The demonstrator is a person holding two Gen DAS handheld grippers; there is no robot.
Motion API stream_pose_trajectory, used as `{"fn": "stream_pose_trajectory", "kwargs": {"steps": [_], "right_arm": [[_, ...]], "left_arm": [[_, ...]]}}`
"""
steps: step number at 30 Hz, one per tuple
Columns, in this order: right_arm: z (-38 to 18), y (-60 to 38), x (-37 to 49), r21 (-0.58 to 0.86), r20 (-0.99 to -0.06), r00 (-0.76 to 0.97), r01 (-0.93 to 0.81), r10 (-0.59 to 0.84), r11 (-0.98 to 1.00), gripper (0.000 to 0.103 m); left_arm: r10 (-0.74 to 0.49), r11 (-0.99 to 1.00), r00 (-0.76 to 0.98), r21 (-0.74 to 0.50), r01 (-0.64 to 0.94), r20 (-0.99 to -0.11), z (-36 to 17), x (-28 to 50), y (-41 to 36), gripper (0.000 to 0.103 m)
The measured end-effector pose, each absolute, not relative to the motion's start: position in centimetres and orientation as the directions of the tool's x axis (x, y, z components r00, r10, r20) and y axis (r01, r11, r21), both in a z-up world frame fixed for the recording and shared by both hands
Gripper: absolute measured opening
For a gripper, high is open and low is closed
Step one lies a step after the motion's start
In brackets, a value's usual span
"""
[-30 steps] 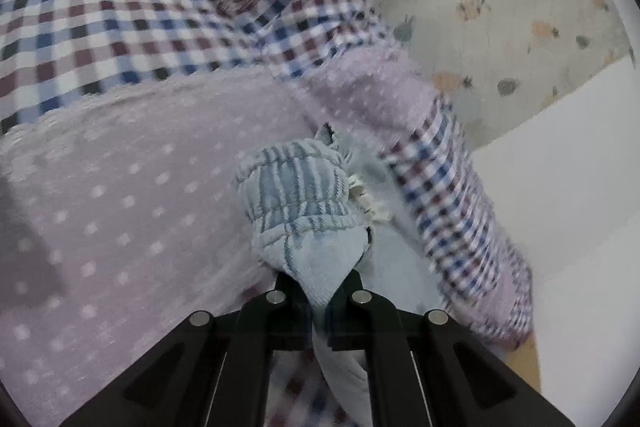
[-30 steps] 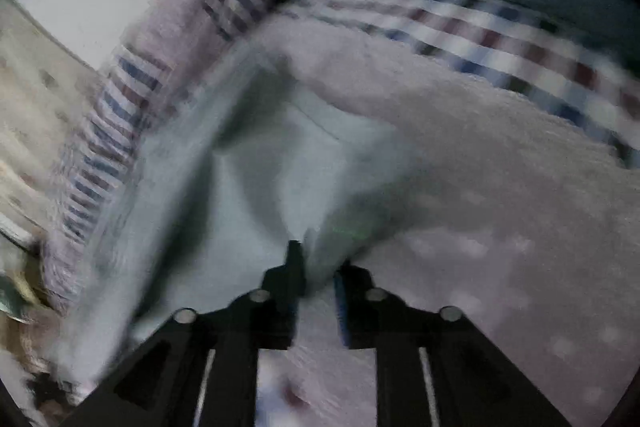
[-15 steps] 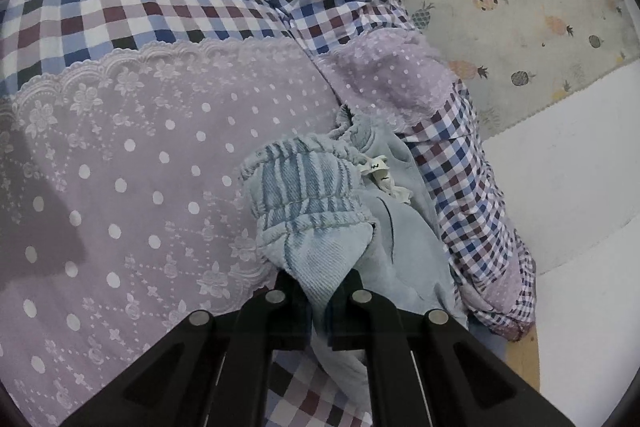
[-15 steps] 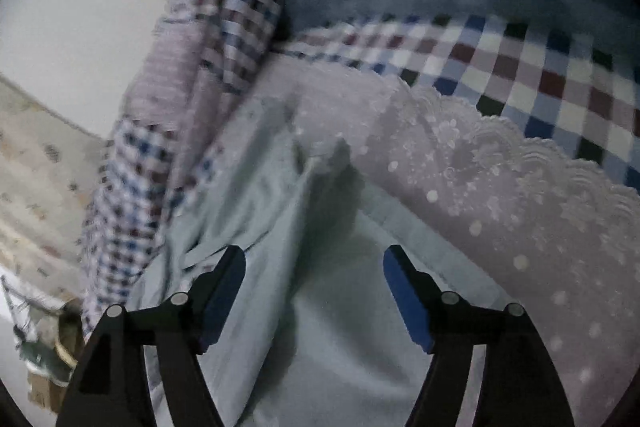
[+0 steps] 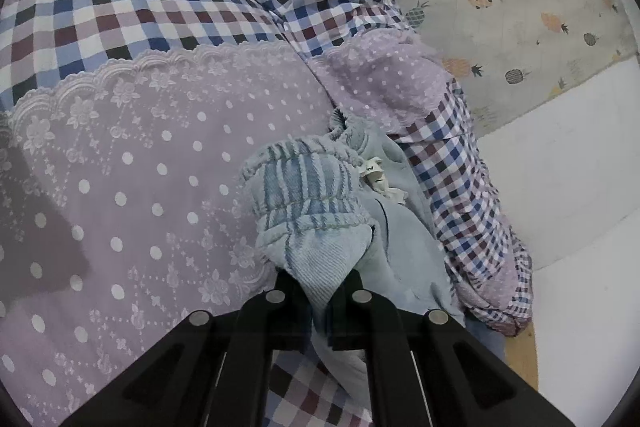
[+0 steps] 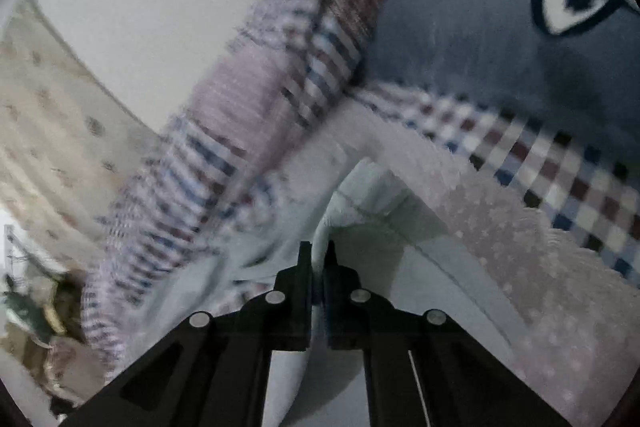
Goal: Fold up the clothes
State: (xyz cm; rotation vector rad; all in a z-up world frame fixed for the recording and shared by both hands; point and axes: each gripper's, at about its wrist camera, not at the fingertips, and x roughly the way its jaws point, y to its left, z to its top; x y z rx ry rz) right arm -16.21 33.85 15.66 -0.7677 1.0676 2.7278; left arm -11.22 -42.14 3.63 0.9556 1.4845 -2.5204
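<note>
The right tool (image 6: 318, 259), spread wide half a second ago, now pinches the pale blue garment (image 5: 316, 195) lying on the bedspread (image 5: 140, 167); the left tool (image 5: 318, 279) stays clamped on its waistband, so lifting can begin.

The left gripper (image 5: 318, 281) reaches forward from the bottom edge of its own wrist view, its two black fingers (image 5: 289, 291) drawn close together with a fold of the light blue trousers (image 5: 304, 195) pinched between them, just below the trousers' gathered elastic waistband. The jaws sit level, both fingers at equal height. The right gripper (image 6: 318, 257) likewise points forward and slightly upward, its jaws drawn nearly together, a thin edge of the same pale blue cloth caught between the fingertips (image 6: 305, 255). That view is motion-blurred. No hand or sleeve shows in either view.
</note>
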Motion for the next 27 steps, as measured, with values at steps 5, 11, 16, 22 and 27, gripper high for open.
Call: {"fn": "stream_pose_trajectory", "kwargs": {"steps": [5,11,16,22,27], "right_arm": [[17.2,33.8,-4.1,0.632,-0.464,-0.882,-0.265,-0.082,-0.728,0.002],[11.7,34.9,3.7,0.646,-0.576,-0.813,-0.387,-0.086,-0.658,0.002],[8.2,33.0,10.1,0.684,-0.612,-0.782,-0.447,-0.120,-0.576,0.002],[4.2,31.2,16.9,0.703,-0.658,-0.735,-0.522,-0.163,-0.482,0.002],[4.0,32.4,20.1,0.703,-0.656,-0.741,-0.532,-0.141,-0.472,0.002]], "left_arm": [[0.251,-0.507,-0.812,-0.786,0.354,-0.527,4.0,-9.9,-42.8,0.003],[0.251,-0.496,-0.813,-0.791,0.359,-0.526,5.7,-7.3,-43.7,0.002],[0.235,-0.518,-0.819,-0.780,0.350,-0.523,8.4,-3.7,-44.5,0.002],[0.210,-0.515,-0.821,-0.774,0.369,-0.531,10.8,2.8,-47.0,0.002],[0.200,-0.516,-0.821,-0.770,0.375,-0.535,12.1,8.9,-47.0,0.002]]}}
